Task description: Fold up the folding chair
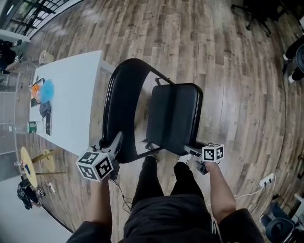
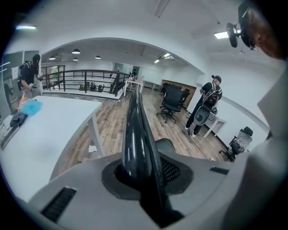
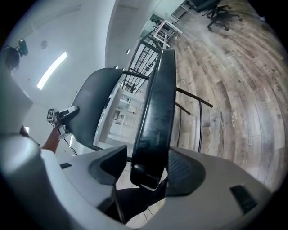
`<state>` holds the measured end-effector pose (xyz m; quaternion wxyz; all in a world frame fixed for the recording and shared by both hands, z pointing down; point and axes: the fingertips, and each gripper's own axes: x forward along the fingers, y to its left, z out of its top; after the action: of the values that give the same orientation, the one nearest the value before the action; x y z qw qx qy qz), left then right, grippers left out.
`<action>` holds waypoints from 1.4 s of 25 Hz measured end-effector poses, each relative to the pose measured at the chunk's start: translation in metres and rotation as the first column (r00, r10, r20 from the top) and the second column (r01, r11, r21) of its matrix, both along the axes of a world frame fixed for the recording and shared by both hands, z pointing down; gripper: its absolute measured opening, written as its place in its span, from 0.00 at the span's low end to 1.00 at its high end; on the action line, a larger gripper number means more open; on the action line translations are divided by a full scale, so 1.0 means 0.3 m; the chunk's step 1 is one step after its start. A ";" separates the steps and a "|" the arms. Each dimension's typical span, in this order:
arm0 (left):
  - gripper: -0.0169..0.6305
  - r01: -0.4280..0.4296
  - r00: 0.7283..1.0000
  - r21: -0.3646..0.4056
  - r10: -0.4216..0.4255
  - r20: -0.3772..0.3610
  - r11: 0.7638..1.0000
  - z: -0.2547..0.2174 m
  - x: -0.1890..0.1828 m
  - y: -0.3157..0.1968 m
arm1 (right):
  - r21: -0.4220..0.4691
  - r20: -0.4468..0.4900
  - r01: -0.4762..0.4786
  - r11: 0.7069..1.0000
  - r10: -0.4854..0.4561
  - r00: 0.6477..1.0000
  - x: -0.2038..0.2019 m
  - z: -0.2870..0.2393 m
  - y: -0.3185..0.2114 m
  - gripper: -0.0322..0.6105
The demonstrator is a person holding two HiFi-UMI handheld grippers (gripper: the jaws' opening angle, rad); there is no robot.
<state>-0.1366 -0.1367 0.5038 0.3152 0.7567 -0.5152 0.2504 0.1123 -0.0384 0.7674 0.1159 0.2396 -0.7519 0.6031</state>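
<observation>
The black folding chair stands on the wood floor in front of me. In the head view its curved backrest (image 1: 121, 102) is on the left and its padded seat (image 1: 173, 116) is tipped up on the right. My left gripper (image 1: 115, 142) is shut on the lower rim of the backrest. In the left gripper view that rim (image 2: 137, 134) runs straight out from between the jaws of the left gripper (image 2: 144, 175). My right gripper (image 1: 192, 153) is shut on the seat's near edge. The right gripper view shows the thick seat (image 3: 157, 103) rising from between the jaws of the right gripper (image 3: 146, 173), with the backrest (image 3: 96, 101) behind it.
A white table (image 1: 71, 95) stands left of the chair, carrying a blue object (image 1: 46, 90) and a bottle (image 1: 28, 127). My legs (image 1: 161, 180) are right behind the chair. Office chairs (image 1: 256, 12) stand far right, a power strip (image 1: 267, 180) lies on the floor, and a person (image 2: 204, 108) stands across the room.
</observation>
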 end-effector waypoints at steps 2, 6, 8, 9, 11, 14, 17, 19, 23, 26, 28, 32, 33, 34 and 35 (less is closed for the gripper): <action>0.14 0.007 1.000 -0.005 -0.007 -0.005 1.000 -0.042 -0.034 0.006 | 0.019 0.014 0.016 1.000 -0.017 1.000 -0.098 -0.091 -0.004 0.48; 0.14 0.021 1.000 -0.011 -0.021 -0.009 1.000 -0.115 -0.100 0.009 | 0.089 0.025 0.066 0.994 -0.068 0.997 -0.307 -0.251 -0.020 0.48; 0.14 0.022 1.000 -0.011 -0.022 -0.002 1.000 -0.142 -0.141 0.011 | 0.115 0.025 0.083 0.990 -0.087 0.996 -0.407 -0.311 -0.027 0.48; 0.14 0.022 1.000 -0.011 -0.022 -0.002 1.000 -0.154 -0.166 0.008 | 0.123 0.027 0.089 0.988 -0.093 0.995 -0.457 -0.337 -0.033 0.48; 0.14 0.024 1.000 -0.010 -0.024 -0.002 1.000 -0.179 -0.212 0.001 | 0.138 0.031 0.103 0.985 -0.108 0.994 -0.554 -0.385 -0.048 0.48; 0.14 0.028 1.000 -0.010 -0.028 0.012 1.000 -0.211 -0.266 -0.003 | 0.165 0.032 0.139 0.977 -0.146 0.989 -0.702 -0.446 -0.064 0.48; 0.14 0.033 0.999 -0.007 -0.033 0.028 0.999 -0.230 -0.326 -0.007 | 0.193 0.029 0.180 0.965 -0.189 0.981 -0.858 -0.484 -0.081 0.48; 0.14 0.036 0.999 -0.009 -0.035 0.036 0.999 -0.237 -0.369 -0.012 | 0.204 0.029 0.201 0.958 -0.211 0.977 -0.950 -0.500 -0.092 0.48; 0.14 0.036 0.998 -0.010 -0.036 0.042 0.999 -0.247 -0.446 -0.026 | 0.214 0.022 0.229 0.950 -0.239 0.971 -1.090 -0.519 -0.115 0.48; 0.14 0.042 0.998 -0.008 -0.042 0.041 0.999 -0.246 -0.513 -0.022 | 0.218 0.017 0.246 0.944 -0.256 0.967 -1.188 -0.523 -0.115 0.48; 0.14 0.047 0.998 -0.007 -0.046 0.044 0.999 -0.243 -0.554 -0.024 | 0.221 0.017 0.253 0.942 -0.263 0.965 -1.254 -0.526 -0.120 0.48; 0.14 0.053 0.997 -0.011 -0.053 0.049 0.999 -0.236 -0.621 -0.031 | 0.218 0.007 0.262 0.940 -0.270 0.963 -1.355 -0.517 -0.131 0.48; 0.15 0.057 0.997 -0.010 -0.057 0.049 0.998 -0.235 -0.642 -0.034 | 0.218 0.003 0.262 0.940 -0.269 0.963 -1.376 -0.513 -0.134 0.48; 0.15 0.063 0.997 -0.010 -0.062 0.046 0.998 -0.233 -0.665 -0.037 | 0.218 0.006 0.259 0.941 -0.266 0.964 -1.396 -0.512 -0.138 0.48; 0.15 0.069 0.997 -0.011 -0.068 0.042 0.998 -0.230 -0.686 -0.041 | 0.218 0.009 0.254 0.942 -0.262 0.965 -1.413 -0.513 -0.142 0.47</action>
<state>-0.3423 -0.1490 0.4347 0.3173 0.7312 -0.5457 0.2584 -0.3116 -0.0810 0.6136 0.1529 0.1385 -0.8397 0.5024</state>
